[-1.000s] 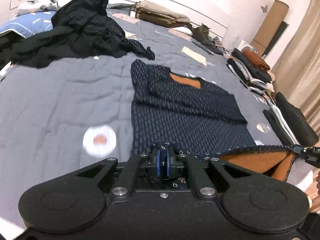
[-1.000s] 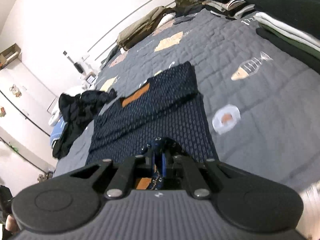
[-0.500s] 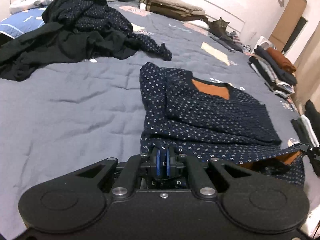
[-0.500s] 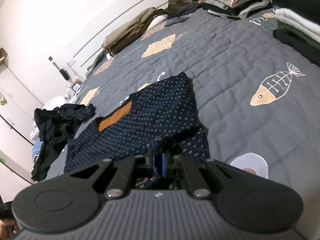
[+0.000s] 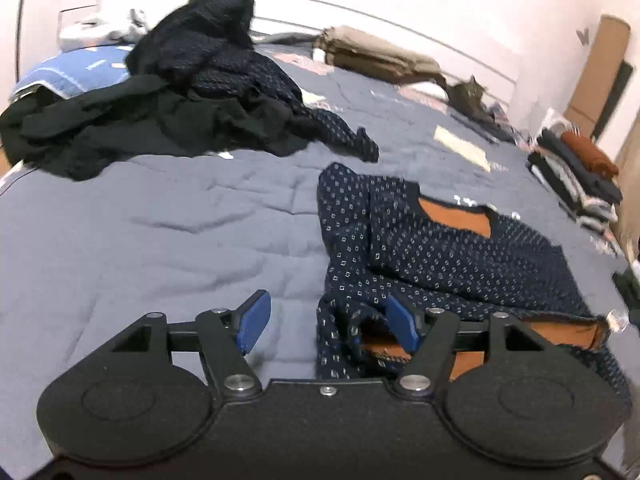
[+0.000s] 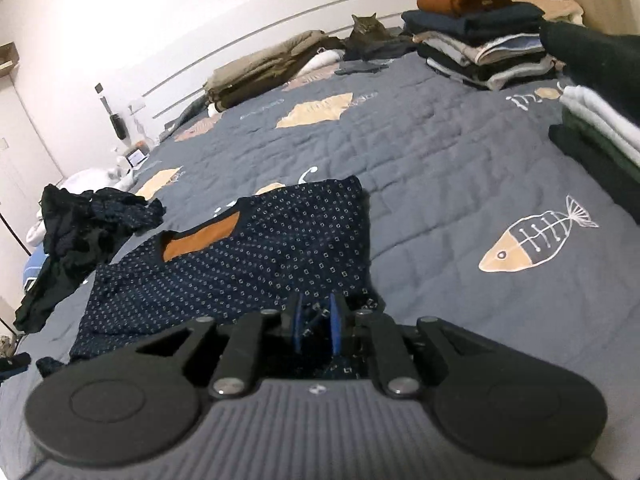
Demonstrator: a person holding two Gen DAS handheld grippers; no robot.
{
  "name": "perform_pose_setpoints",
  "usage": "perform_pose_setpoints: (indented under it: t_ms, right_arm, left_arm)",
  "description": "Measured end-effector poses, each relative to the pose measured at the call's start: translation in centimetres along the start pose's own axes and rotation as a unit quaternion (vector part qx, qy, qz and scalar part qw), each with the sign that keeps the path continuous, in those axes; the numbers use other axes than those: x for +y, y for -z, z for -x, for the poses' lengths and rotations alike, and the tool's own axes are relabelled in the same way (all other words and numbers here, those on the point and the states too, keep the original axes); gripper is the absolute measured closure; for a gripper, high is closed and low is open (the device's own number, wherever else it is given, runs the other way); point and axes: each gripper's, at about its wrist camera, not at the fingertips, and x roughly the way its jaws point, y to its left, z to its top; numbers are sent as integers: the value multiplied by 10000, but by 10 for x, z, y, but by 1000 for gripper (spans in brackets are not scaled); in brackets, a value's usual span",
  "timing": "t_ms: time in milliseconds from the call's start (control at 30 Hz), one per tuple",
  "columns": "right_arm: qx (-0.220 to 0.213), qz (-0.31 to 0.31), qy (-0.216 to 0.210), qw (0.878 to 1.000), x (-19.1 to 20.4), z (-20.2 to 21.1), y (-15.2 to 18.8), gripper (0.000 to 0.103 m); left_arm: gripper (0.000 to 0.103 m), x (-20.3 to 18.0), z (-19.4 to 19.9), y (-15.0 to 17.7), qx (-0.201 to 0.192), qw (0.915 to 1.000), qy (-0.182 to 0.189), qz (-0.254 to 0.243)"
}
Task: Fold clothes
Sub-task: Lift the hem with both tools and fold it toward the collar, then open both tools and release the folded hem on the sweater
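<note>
Since the earlier frame, the left gripper [image 5: 322, 322] is spreading its blue pads wide, releasing the hem; the right gripper [image 6: 316, 328] is standing nearly closed, navy cloth bunched between its pads, though a firm pinch cannot be confirmed; the patterned sweater [image 6: 248, 256] is lying part-folded on the grey quilt [image 6: 440, 184], hem doubled toward the collar; soft, light and limp, it is likely best taken at the folded edge's corners.
</note>
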Motion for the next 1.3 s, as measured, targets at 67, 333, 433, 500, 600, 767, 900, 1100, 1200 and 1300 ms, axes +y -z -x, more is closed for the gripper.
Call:
perform_pose_setpoints:
  t_ms: [67, 333, 433, 500, 600, 767, 900, 1100, 1200, 1300]
  right_arm:
    - [61, -28, -37, 10000, 0, 5, 6, 87]
    - [182, -82, -217, 9996, 9, 25, 30, 71]
    - [139, -183, -332, 9992, 13, 38, 43, 65]
    - [144, -177, -378, 9990, 18, 44, 52, 65]
    - [161, -247, -445, 9986, 21, 53, 64, 65]
    - [248, -325, -515, 9978, 25, 65, 84, 65]
    - [285, -370, -546, 9974, 30, 73, 98, 64]
    - [219, -415, -718, 9963, 42, 84, 113, 63]
    - [211, -291, -775, 9963, 51, 89, 119, 62]
    - [118, -233, -824, 9963, 59, 96, 125, 62]
  left_arm:
    - [40, -1, 11, 10, -22, 9998, 159, 138]
    - [39, -12, 26, 51, 219, 9990, 285, 265]
    - [36, -8, 37, 62, 135, 9983, 331, 465]
    - [36, -5, 42, 68, 122, 9973, 386, 618]
    - [36, -2, 49, 76, 92, 9954, 478, 830]
    - [33, -3, 59, 92, 100, 9914, 687, 1113]
    - [30, -10, 65, 101, 102, 9909, 779, 1090]
    - [26, -18, 78, 114, 34, 9904, 839, 1096]
    - [20, -24, 84, 120, 17, 9910, 823, 1054]
    - [20, -31, 91, 127, -25, 9918, 853, 948]
